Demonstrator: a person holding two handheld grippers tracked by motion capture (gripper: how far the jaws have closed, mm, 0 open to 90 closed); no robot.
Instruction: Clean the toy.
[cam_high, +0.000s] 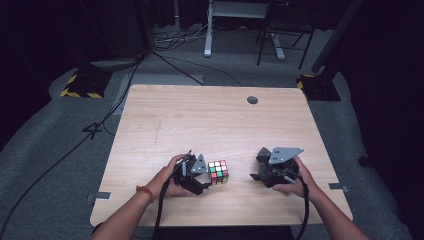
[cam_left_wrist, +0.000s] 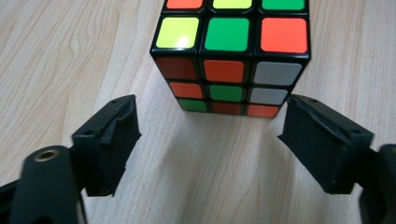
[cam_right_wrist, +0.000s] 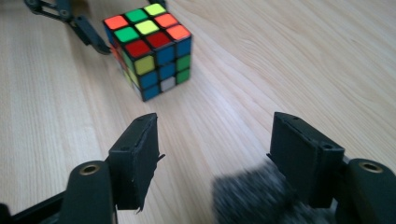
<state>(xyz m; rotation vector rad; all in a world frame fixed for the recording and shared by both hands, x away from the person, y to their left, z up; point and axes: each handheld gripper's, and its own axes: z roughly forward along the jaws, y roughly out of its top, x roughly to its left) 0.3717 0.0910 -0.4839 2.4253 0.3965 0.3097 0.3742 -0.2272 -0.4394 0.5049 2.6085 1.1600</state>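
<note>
High view: a scrambled, black-framed colour cube puzzle (cam_high: 218, 172) sits near the front edge of the pale wooden table (cam_high: 200, 120), just beside the left hand-held gripper (cam_high: 199, 175); the right hand-held gripper (cam_high: 257, 167) lies well apart.

Left gripper view: jaws spread wide, empty; the cube (cam_left_wrist: 231, 60) stands just ahead of them, showing yellow, green, orange, white stickers.

Right gripper view: jaws parted, empty; cube (cam_right_wrist: 149, 49) farther off, with blue side stickers.
</note>
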